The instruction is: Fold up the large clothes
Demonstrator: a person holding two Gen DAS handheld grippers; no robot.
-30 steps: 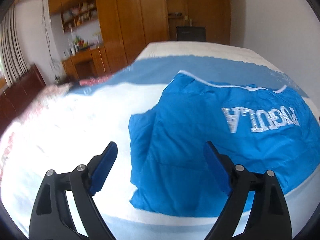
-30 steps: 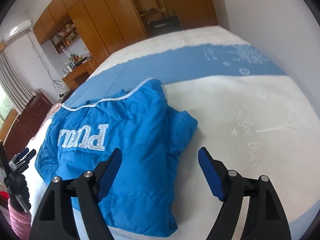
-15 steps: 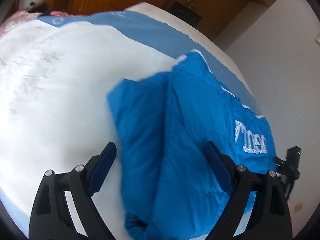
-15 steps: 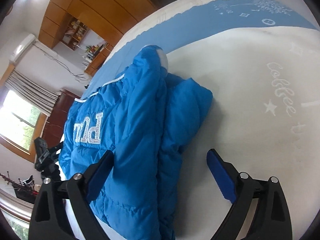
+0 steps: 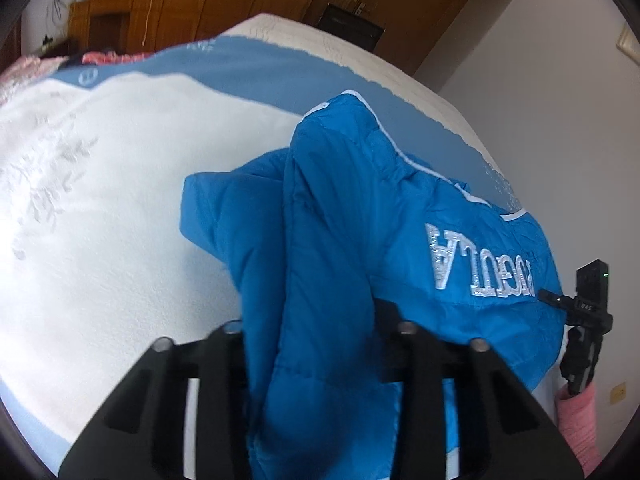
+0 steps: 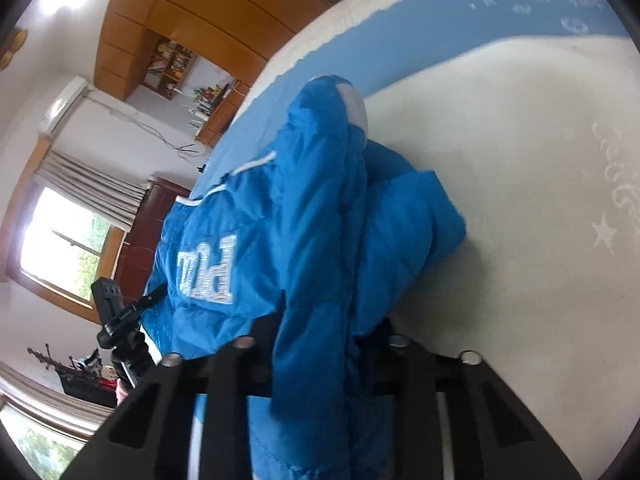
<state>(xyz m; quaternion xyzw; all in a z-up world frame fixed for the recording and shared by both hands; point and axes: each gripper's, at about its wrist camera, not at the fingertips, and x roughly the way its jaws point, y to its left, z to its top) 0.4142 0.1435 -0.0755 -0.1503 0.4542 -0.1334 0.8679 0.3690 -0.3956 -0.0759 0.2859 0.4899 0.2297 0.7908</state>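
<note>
Blue jacket (image 5: 344,248) pinched in both jaws on bed (image 5: 120,200), tripod (image 5: 584,320) alongside

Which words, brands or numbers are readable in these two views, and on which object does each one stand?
"PUGULA", or close to it: white letters, seen upside down, on the blue jacket; the first letters are foreshortened.
"PUL": the same lettering in the right wrist view, the rest hidden by a fold.
Small white marking on the black device at the right edge: too small to read.
White script and stars on the bedspread: too blurred to read.

right gripper (image 6: 316,344) pinches the blue jacket (image 6: 320,216) (white lettering) over the bed (image 6: 520,184)
</note>
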